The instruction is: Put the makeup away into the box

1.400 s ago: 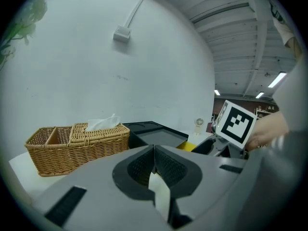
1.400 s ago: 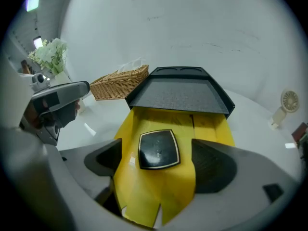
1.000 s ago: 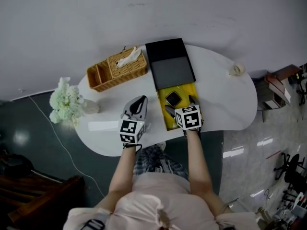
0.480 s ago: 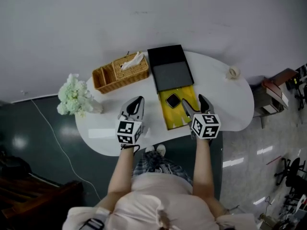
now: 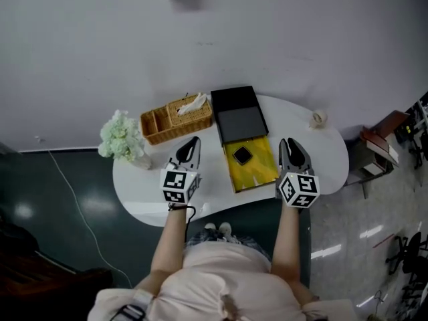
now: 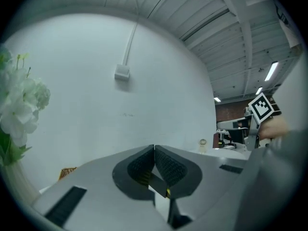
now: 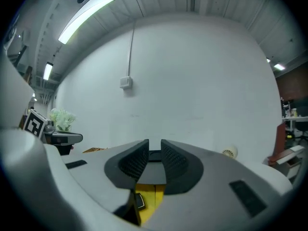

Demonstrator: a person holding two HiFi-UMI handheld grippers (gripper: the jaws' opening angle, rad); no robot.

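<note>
An open box with a yellow inside (image 5: 253, 168) and a black lid (image 5: 239, 116) folded back lies on the white table (image 5: 321, 162). A black square compact (image 5: 241, 155) rests in the yellow part, also low in the right gripper view as the compact (image 7: 139, 200). My left gripper (image 5: 194, 141) hovers left of the box, jaws closed together and empty (image 6: 154, 148). My right gripper (image 5: 289, 142) hovers just right of the box; its jaws (image 7: 154, 146) stand a narrow gap apart with nothing between them.
A wicker basket (image 5: 176, 117) with tissues stands behind the left gripper. White flowers (image 5: 121, 136) are at the table's left end, a small white fan (image 5: 317, 119) at the far right. The wall rises right behind the table.
Both grippers have lifted and drawn back from the box. The right one has moved off the box to its right side and its jaws have narrowed. The compact stays in the box.
</note>
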